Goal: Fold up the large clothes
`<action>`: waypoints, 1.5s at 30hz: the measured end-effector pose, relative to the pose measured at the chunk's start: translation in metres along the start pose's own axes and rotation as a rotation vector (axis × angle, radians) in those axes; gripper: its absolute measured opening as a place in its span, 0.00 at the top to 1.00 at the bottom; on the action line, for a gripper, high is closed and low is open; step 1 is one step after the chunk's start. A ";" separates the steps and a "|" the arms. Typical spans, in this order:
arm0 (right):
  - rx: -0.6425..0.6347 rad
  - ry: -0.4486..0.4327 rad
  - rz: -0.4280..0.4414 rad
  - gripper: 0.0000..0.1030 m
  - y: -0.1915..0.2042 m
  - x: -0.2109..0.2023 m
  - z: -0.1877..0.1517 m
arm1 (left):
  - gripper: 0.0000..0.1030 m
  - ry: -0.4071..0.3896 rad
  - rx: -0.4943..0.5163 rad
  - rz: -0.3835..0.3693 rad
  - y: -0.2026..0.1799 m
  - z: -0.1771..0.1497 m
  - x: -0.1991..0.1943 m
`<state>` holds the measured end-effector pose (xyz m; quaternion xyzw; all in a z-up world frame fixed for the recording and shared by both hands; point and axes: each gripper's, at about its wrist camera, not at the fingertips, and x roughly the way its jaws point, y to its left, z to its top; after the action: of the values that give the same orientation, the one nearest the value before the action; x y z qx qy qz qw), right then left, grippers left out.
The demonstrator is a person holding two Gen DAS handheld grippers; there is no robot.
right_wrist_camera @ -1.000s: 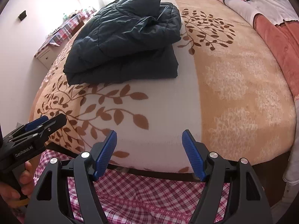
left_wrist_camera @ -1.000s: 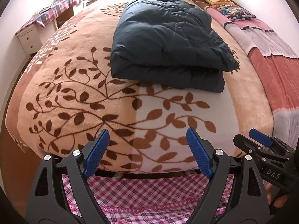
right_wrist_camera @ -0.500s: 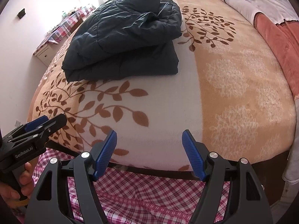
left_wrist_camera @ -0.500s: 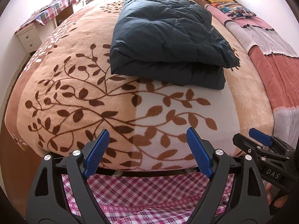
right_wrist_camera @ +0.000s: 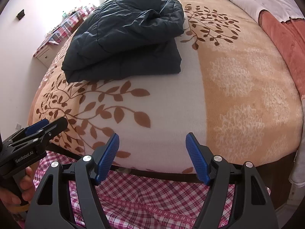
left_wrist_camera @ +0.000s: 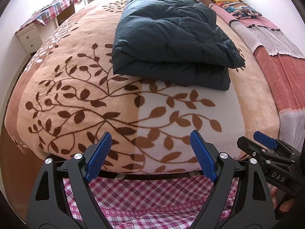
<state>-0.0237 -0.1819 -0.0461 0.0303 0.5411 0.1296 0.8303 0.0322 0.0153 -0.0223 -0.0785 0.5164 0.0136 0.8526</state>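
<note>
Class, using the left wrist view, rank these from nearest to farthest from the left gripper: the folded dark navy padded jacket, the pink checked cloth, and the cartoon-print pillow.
1. Pink checked cloth: directly below the left gripper.
2. Folded dark navy padded jacket: ahead, mid-bed.
3. Cartoon-print pillow: far right, near the bed's head.

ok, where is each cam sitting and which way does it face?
Left wrist: on the left gripper, at the bed's foot, facing the folded dark jacket; right gripper at its right edge.
Right wrist: on the right gripper, same heading; left gripper and hand at its left.
Shared: jacket, leaf-print blanket.
</note>
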 end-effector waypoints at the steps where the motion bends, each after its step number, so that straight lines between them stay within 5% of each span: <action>1: 0.000 0.001 0.000 0.31 0.000 0.000 0.000 | 0.19 0.000 0.000 0.000 0.000 0.000 0.000; 45: 0.007 0.014 0.003 0.31 -0.003 0.002 -0.001 | 0.22 -0.008 0.005 -0.001 0.000 0.000 -0.003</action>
<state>-0.0233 -0.1840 -0.0491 0.0334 0.5472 0.1292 0.8263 0.0312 0.0151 -0.0197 -0.0764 0.5130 0.0122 0.8549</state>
